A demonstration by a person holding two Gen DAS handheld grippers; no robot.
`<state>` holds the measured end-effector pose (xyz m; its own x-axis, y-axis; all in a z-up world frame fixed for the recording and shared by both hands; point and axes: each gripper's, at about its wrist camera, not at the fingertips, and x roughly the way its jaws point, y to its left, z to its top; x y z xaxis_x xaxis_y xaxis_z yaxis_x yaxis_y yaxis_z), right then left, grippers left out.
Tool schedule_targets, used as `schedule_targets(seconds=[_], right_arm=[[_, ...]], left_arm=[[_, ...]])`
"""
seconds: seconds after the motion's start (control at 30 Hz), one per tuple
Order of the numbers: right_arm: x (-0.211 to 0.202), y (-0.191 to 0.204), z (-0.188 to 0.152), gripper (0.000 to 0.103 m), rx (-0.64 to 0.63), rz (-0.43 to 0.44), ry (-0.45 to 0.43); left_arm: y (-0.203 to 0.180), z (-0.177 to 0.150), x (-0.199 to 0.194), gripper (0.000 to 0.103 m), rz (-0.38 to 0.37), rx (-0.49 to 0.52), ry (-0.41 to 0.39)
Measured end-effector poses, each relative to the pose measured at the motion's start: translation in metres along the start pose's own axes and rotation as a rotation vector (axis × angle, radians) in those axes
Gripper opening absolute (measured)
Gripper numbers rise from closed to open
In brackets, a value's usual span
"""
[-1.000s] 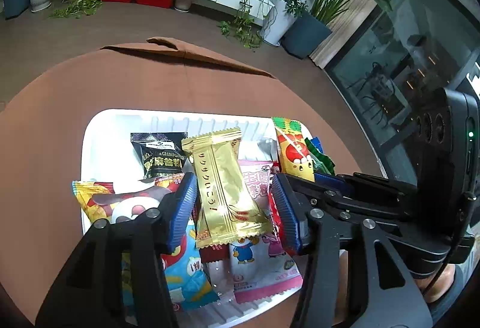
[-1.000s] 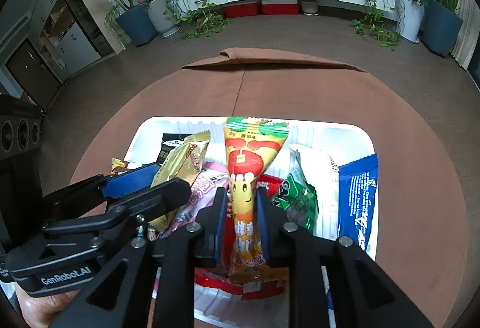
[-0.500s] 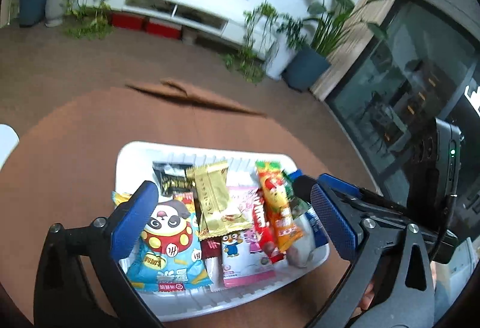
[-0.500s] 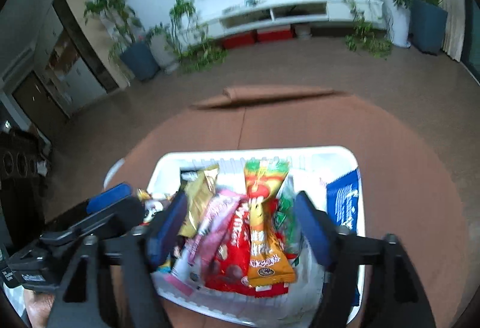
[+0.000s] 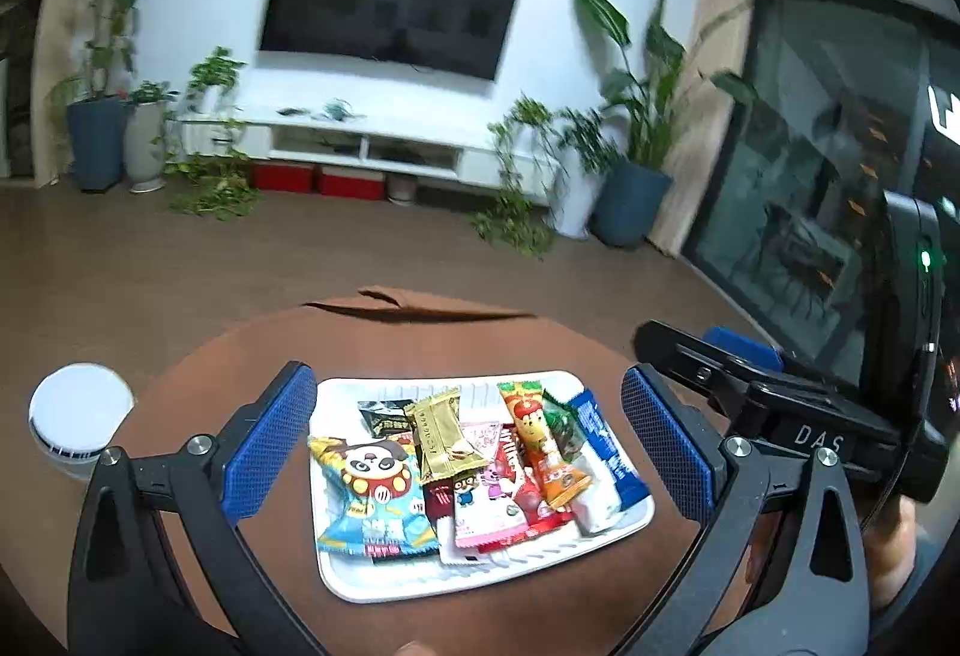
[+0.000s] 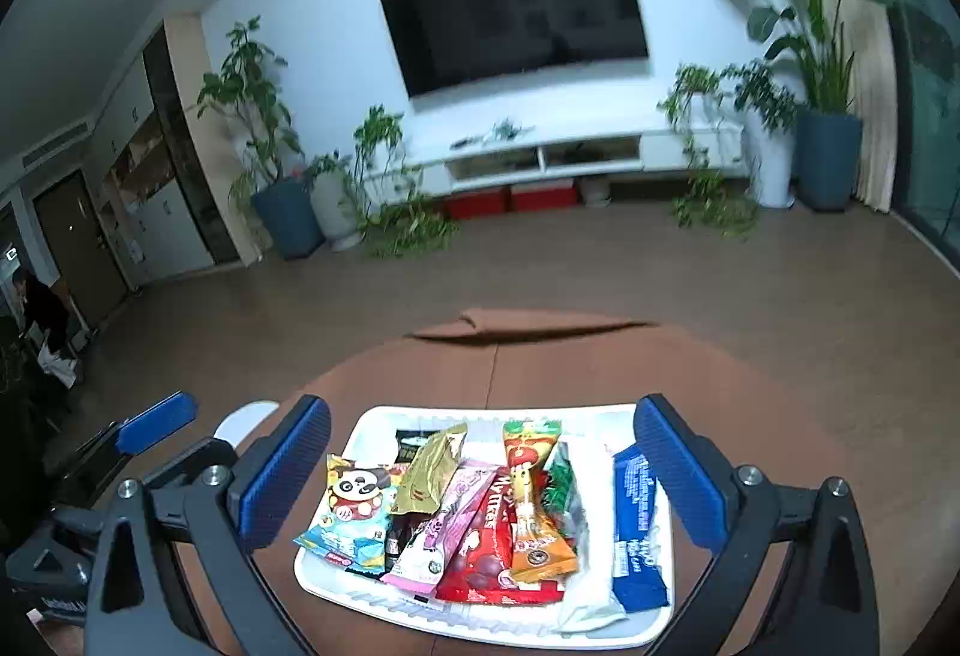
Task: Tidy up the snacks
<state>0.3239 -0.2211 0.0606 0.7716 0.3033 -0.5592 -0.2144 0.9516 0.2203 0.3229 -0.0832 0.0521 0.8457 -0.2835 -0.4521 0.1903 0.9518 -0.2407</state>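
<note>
Snacks, one lot, in a white tray point(image 5: 384, 584) on a round brown table point(image 5: 252, 356). We count them left to right in the left wrist view:

- panda bag point(image 5: 372, 494), blue and yellow, at the tray's near left;
- small black packet point(image 5: 381, 413), far left corner, partly covered;
- gold packet point(image 5: 441, 434), lying over its neighbours;
- pink packet point(image 5: 483, 506);
- red packet point(image 5: 519, 482), mostly under the others;
- orange stick pack point(image 5: 543, 446), green at its far end;
- green packet point(image 5: 561, 425), largely hidden;
- white packet point(image 5: 594, 500);
- blue packet point(image 5: 606, 446), along the tray's right wall.

We find nearly all with their long axes running near to far, side by side and overlapping.

Left tongs point(image 5: 468, 452): spread wide, holding nothing, raised above and near of the tray; the whole lot lies ahead between their fingers.

Right tongs point(image 6: 480, 482): likewise wide and empty, tray ahead and below.

We judge neither plainly nearer overall; the panda bag falls toward the left tongs, the blue packet toward the right. With the packs lying lengthwise along the view, a grip across the narrow width suits either tongs.

Also noted: a white round thing point(image 5: 81, 419) at the table's left edge, a television point(image 6: 516, 8) on the far wall, and potted plants point(image 6: 822, 56) around it.
</note>
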Motion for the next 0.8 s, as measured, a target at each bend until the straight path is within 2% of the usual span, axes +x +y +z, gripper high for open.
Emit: schedule_targets(seconds=[0.1, 0.2, 0.27, 0.33, 0.43, 0.5, 0.6, 0.7, 0.8], right_arm=[[-0.027, 0.004, 0.0, 0.103, -0.009, -0.012, -0.05], [-0.058, 0.009, -0.002, 0.103, -0.015, -0.019, -0.112], [-0.077, 0.013, -0.005, 0.103, -0.023, -0.024, -0.145], [-0.098, 0.02, -0.013, 0.103, -0.045, -0.038, -0.179], [-0.126, 0.029, -0.028, 0.103, -0.065, -0.048, -0.218], [-0.141, 0.034, -0.038, 0.103, -0.075, -0.057, -0.219], [-0.158, 0.039, -0.054, 0.103, -0.084, -0.091, -0.21], [-0.176, 0.044, -0.073, 0.103, -0.102, -0.191, -0.189], [-0.191, 0.045, -0.089, 0.103, -0.097, -0.229, -0.173]], left_arm=[[-0.006, -0.003, -0.035, 0.103, 0.006, -0.021, -0.069], [-0.008, -0.005, -0.063, 0.103, 0.008, -0.038, -0.087], [-0.014, -0.008, -0.075, 0.103, 0.055, -0.005, -0.064], [-0.024, -0.016, -0.088, 0.103, 0.145, 0.039, -0.044], [-0.038, -0.033, -0.115, 0.103, 0.186, 0.104, -0.067], [-0.048, -0.048, -0.133, 0.103, 0.247, 0.121, -0.076], [-0.053, -0.064, -0.143, 0.103, 0.258, 0.119, -0.034], [-0.059, -0.079, -0.146, 0.103, 0.368, 0.13, 0.062], [-0.06, -0.093, -0.151, 0.103, 0.332, 0.085, 0.122]])
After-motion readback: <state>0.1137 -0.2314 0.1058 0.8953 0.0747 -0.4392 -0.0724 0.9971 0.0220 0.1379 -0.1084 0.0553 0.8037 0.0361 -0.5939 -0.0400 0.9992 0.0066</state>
